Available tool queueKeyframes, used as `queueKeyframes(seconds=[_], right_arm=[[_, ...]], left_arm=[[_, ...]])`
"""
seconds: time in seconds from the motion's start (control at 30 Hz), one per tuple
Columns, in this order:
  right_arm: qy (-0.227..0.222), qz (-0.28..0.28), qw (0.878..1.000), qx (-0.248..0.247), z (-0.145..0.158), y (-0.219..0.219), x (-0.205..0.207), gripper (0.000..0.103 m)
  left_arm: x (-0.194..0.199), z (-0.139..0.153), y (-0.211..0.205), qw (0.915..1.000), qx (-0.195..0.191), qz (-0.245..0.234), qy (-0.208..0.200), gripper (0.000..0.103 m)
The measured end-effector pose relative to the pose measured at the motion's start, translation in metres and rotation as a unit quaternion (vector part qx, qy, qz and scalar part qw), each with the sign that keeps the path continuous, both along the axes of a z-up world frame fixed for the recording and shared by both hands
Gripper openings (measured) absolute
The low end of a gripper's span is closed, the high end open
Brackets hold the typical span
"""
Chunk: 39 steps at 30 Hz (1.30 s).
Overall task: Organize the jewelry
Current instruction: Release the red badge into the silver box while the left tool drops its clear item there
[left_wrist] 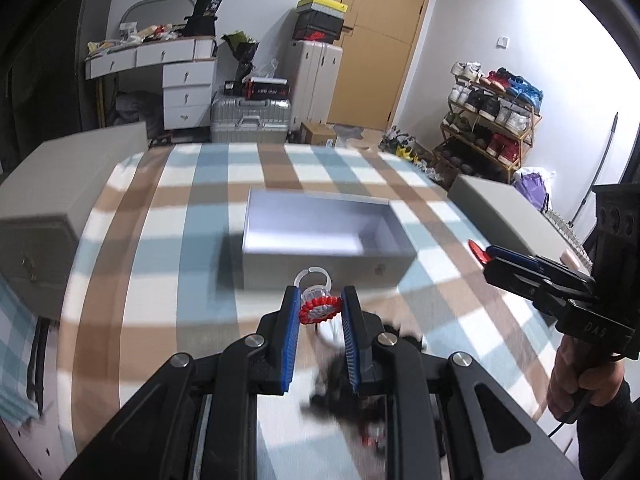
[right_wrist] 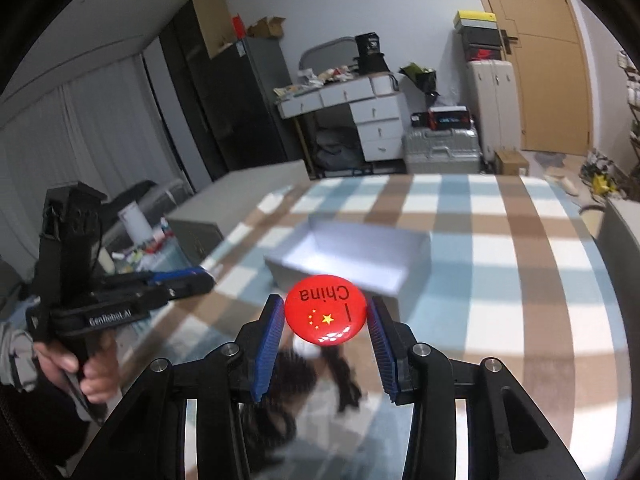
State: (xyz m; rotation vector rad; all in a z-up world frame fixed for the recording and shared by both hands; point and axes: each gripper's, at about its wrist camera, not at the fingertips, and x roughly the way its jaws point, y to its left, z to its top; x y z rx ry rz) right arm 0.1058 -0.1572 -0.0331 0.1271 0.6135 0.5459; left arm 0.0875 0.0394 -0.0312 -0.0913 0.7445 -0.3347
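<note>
My left gripper pinches a red-beaded ring; my right gripper clamps a red badge. Both hang over the checked cloth, just short of the open box.

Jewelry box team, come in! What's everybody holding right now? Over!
Left gripper shut on ring. Right gripper shut on red badge. Open box ahead, path clear.

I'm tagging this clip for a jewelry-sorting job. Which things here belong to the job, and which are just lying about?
Job:
- left gripper, shut on a ring
- right gripper, shut on a red badge
- open box
- dark jewelry pile, blurred

Lying about:
- suitcase
- shoe rack
- desk
- door
</note>
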Motion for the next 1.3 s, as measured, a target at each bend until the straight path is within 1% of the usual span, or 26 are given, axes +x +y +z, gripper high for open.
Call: queueKeyframes(seconds=[0.13,0.23,0.37,0.5,0.7,0.9,1.0,1.17,1.3], right_arm=[[0.006,0.007,1.0,0.016,0.007,0.005,0.036,0.042],[0.015,0.011,1.0,0.016,0.006,0.01,0.06,0.042],[0.031,0.014,0.999,0.013,-0.003,0.015,0.089,0.042],[0.05,0.008,0.998,0.024,-0.015,0.017,0.112,0.042],[0.072,-0.002,0.997,0.004,-0.037,0.027,0.13,0.042],[0.1,-0.011,0.995,-0.009,-0.05,0.029,0.145,0.042],[0.109,-0.009,0.994,-0.006,-0.053,0.03,0.149,0.042],[0.115,-0.006,0.993,-0.016,-0.054,0.038,0.153,0.044],[0.105,-0.004,0.994,-0.018,-0.053,0.041,0.152,0.044]], left_arm=[[0.027,0.006,-0.004,1.0,-0.002,-0.008,-0.005,0.015],[0.048,0.002,-0.007,0.9998,-0.004,-0.02,0.005,0.015],[0.074,-0.009,-0.014,0.999,0.002,-0.036,0.026,0.015],[0.086,-0.015,-0.022,0.998,0.006,-0.051,0.037,0.015],[0.1,-0.026,-0.028,0.9961,0.001,-0.061,0.064,0.015],[0.11,-0.036,-0.029,0.9944,-0.003,-0.06,0.087,0.015],[0.114,-0.039,-0.029,0.9932,-0.008,-0.061,0.099,0.015],[0.119,-0.044,-0.03,0.9914,-0.009,-0.068,0.112,0.016],[0.118,-0.047,-0.03,0.9916,0.003,-0.06,0.115,0.017]])
